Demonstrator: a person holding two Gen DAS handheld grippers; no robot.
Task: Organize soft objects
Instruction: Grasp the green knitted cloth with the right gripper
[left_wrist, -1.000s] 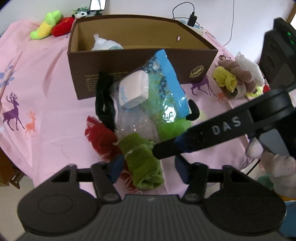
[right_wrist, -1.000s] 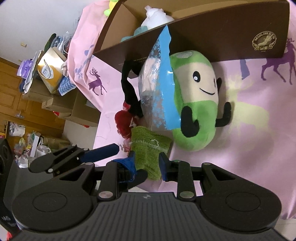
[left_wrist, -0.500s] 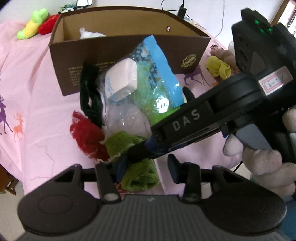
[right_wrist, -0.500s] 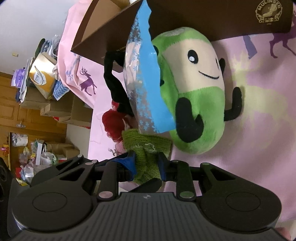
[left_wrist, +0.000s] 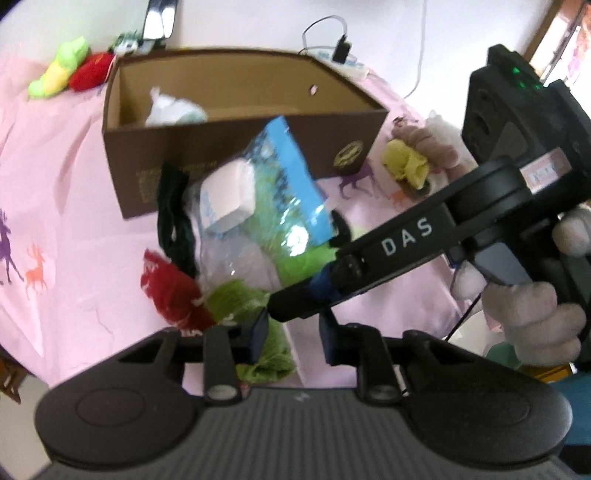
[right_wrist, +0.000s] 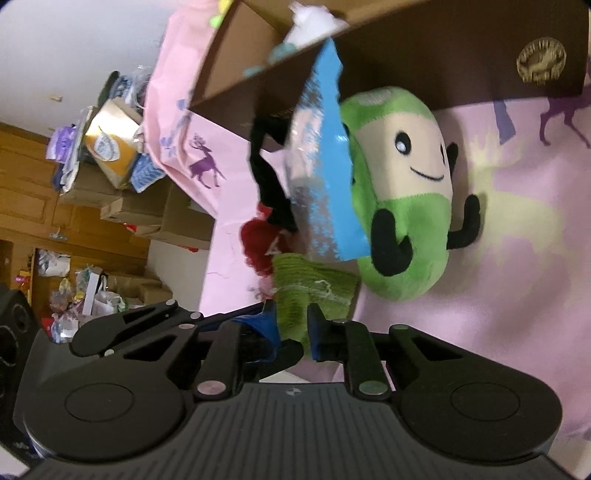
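A green knitted cloth (left_wrist: 258, 332) (right_wrist: 306, 291) lies at the near edge of the pink tablecloth (left_wrist: 66, 206). My right gripper (right_wrist: 291, 328) is shut on it; it reaches in from the right in the left wrist view (left_wrist: 280, 314). My left gripper (left_wrist: 291, 332) is open around the same cloth. Behind it lie a red cloth (left_wrist: 170, 291), a black cloth (left_wrist: 173, 221), a clear blue-edged bag (left_wrist: 258, 206) and a green plush (right_wrist: 402, 192). The brown cardboard box (left_wrist: 236, 110) stands beyond.
A white soft item (left_wrist: 166, 107) sits inside the box. Yellow-green and red plush toys (left_wrist: 70, 70) lie at the far left. A pile of yellow and mauve cloths (left_wrist: 417, 155) lies right of the box. Stacked cartons (right_wrist: 122, 192) stand beside the table.
My right gripper has closed on the green cloth. My left gripper's jaws have narrowed around it and the view has shifted back a little.
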